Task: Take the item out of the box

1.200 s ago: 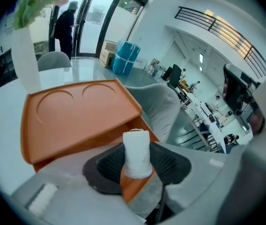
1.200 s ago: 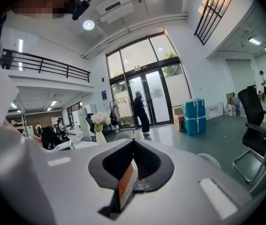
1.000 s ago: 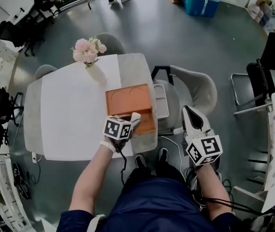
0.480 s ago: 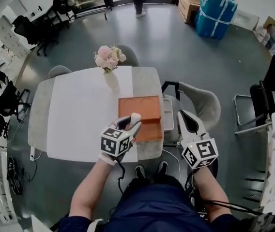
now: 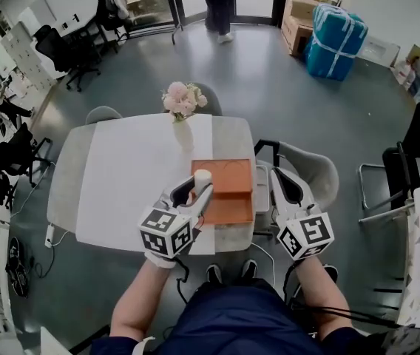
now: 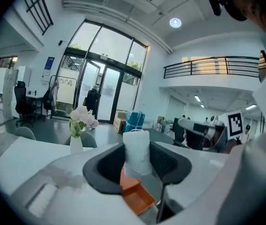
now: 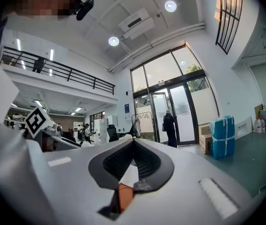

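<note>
An open orange box lies at the right end of the table. My left gripper is shut on a white cylindrical item and holds it upright, lifted over the box's near left part. In the left gripper view the item stands clamped between the dark pads, with the orange box below it. My right gripper hovers to the right of the box, over a chair, with its jaws closed tip to tip and nothing between them. A strip of the orange box shows below the right gripper.
A vase of pink flowers stands at the table's far edge, on the white cloth. A pale tray lies just right of the box. A grey chair sits under my right gripper. A person stands by the glass doors.
My left gripper has risen and drawn back toward me with the white item in it. The head view has tilted up. The right gripper has hardly moved.
</note>
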{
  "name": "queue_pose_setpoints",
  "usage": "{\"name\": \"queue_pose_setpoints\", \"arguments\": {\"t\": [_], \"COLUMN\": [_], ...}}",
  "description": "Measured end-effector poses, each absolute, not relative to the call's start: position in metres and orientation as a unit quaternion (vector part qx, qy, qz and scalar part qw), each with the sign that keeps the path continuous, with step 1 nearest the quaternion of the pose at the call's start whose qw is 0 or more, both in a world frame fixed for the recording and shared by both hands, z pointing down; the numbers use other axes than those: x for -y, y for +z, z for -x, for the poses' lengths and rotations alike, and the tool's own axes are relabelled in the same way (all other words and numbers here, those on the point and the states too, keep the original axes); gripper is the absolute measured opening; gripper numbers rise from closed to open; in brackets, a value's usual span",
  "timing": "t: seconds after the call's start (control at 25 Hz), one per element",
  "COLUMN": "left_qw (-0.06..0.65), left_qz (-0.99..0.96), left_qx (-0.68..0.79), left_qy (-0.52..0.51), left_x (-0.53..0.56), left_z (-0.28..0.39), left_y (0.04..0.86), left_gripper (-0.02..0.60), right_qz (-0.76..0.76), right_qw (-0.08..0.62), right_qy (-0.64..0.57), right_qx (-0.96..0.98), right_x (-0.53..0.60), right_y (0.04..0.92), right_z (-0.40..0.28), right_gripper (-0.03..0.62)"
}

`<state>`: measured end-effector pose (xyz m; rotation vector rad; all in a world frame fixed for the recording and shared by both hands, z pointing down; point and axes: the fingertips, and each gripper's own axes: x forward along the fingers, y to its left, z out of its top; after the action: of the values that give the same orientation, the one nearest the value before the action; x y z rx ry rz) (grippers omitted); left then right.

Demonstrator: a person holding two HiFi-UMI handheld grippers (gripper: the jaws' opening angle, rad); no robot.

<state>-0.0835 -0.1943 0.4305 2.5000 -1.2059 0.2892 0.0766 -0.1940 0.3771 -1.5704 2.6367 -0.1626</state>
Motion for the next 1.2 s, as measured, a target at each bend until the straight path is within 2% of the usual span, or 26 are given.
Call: {"name": "queue_pose_setpoints", "arguments": {"t": [0.48,0.72,0.8,1.2], "left_qw": [0.128,-0.002,-0.023,-0.045], "left_qz": [-0.875,-0.868,-0.868,-0.853], "left_qx": [0.467,0.494,0.494,0.519], "left_qy": [0.022,0.051,0.039,0.011], "left_x": [0.171,0.165,0.162,0.163], "left_z": [0.109,0.113,0.112,0.125], "left_y": [0.365,0.331,0.320,0.308], "left_gripper": [0.179,0.179,0.179,0.179], "right_qz": [0.494,0.492,0.492,0.486], "right_qw": [0.047,0.049,0.053,0.058], "right_qy": [-0.037,-0.030,-0.030,-0.030], "right_qx": [-0.868,-0.869,-0.868,-0.872], "right_x": [0.191,0.191,0.192,0.191], "right_y": [0.353,0.342,0.339,0.333], "right_z": [-0.054,-0.053,-0.053,-0.049], "right_gripper": [0.002,0.002,0.002,0.002]}}
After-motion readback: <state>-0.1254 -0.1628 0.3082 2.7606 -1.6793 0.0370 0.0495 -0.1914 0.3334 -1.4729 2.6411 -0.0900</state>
